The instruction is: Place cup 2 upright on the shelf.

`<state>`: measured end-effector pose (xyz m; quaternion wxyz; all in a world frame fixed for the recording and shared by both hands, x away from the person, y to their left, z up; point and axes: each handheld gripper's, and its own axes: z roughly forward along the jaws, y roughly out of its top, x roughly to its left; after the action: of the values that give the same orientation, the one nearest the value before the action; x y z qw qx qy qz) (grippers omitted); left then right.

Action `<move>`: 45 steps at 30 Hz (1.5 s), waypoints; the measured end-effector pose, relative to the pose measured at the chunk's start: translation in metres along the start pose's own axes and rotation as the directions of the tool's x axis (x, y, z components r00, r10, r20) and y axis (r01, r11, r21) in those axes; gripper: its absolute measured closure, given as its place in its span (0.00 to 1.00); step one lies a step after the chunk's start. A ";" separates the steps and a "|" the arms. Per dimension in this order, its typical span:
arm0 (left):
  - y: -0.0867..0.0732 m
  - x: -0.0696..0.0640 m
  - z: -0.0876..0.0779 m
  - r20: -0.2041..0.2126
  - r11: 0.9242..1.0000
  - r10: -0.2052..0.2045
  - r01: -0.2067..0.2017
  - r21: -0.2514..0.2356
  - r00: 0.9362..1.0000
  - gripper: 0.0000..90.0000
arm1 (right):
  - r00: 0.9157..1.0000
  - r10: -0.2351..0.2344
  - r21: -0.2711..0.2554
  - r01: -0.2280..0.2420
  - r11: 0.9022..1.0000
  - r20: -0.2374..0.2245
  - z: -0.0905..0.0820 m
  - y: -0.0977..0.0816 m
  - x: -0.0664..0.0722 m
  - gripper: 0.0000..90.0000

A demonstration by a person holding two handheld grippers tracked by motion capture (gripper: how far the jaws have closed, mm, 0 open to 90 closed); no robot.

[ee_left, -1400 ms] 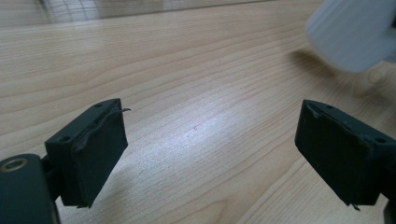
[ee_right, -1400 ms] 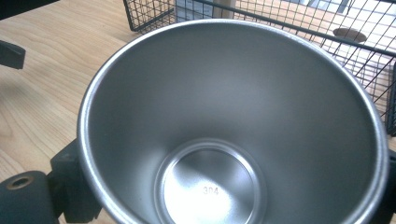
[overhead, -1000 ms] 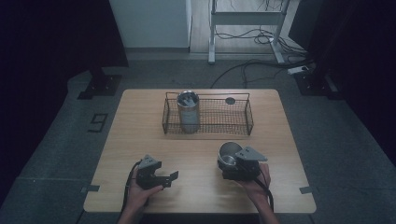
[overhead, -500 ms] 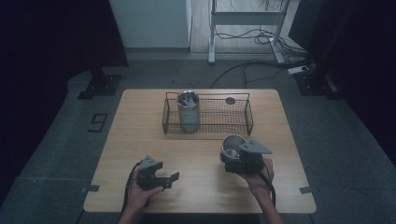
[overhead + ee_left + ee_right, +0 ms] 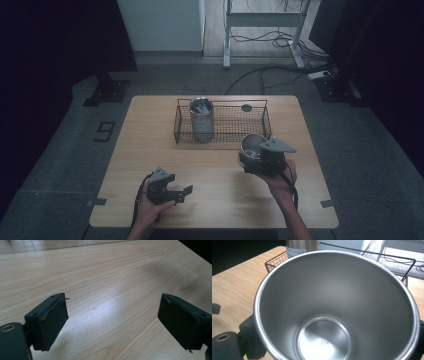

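Cup clamped in my right gripper, "304" stamped on its bottom, lower middle of frame; left gripper jaws apart, holding nothing.

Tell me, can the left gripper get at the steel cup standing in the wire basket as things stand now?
Probably yes. The left gripper is open and holds nothing, and bare table lies between it and the wire basket. The cup stands upright at the basket's left end, above its rim, so a grasp from above looks free.

Your path over the near counter is open; ahead, the wire basket and its upright steel cup block passage.
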<state>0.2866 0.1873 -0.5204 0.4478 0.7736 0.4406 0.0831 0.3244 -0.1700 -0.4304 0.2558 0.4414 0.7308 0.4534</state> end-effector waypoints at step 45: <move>0.003 -0.004 -0.008 -0.005 1.000 0.006 -0.006 -0.027 1.000 0.12 | 1.000 -0.007 -0.029 0.007 1.000 0.013 0.025 0.063 -0.026 0.09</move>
<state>0.2817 0.1887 -0.5126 0.4568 0.7687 0.4380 0.0924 0.3821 -0.1698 -0.3866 0.2686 0.4379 0.7241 0.4602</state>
